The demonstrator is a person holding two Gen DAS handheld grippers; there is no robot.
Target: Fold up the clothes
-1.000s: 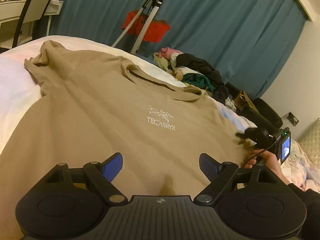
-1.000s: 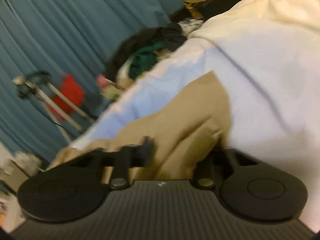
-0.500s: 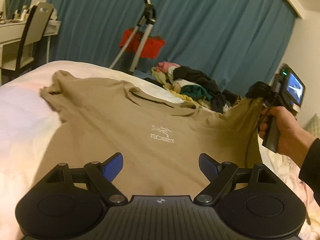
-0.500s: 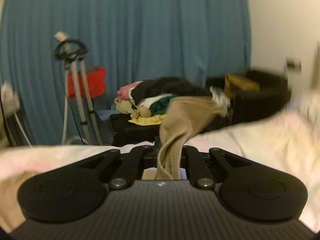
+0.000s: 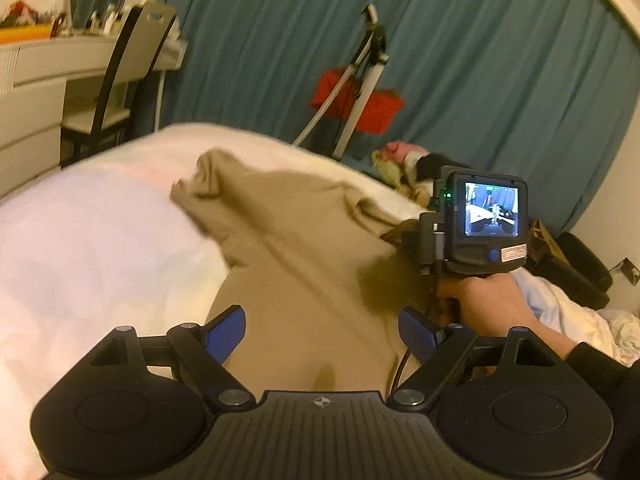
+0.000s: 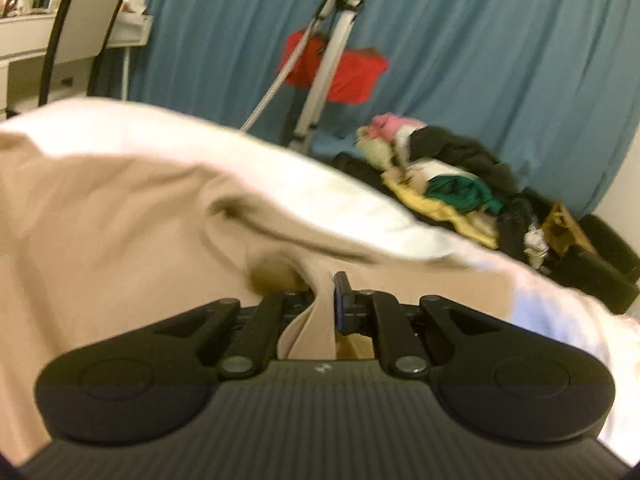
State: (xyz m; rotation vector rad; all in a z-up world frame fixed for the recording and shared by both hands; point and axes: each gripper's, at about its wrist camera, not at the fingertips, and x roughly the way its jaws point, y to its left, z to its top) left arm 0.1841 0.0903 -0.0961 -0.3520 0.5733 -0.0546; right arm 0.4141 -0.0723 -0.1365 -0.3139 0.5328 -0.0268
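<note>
Across the lower middle of the left wrist view, tan T-shirt [image 5: 304,264] spread on the white bed [image 5: 92,248], one side folded over toward frame centre, its left edge running diagonally from a bunched sleeve at upper centre down to the bottom. Bare sheet wide open at left and lower left. At bottom, left gripper [image 5: 322,330] with blue pads spread wide, holding nothing, over the shirt's lower part. At centre right, right gripper [image 6: 325,300] clamped shut on a fold of shirt fabric, right hand [image 5: 486,300] under its lit screen. Along the far bed edge, clothes pile [image 6: 440,176], tripod [image 6: 320,68] and teal curtain [image 5: 480,60] crowding upper right. Small label under the screen, unreadable; no print legible on the shirt.
</note>
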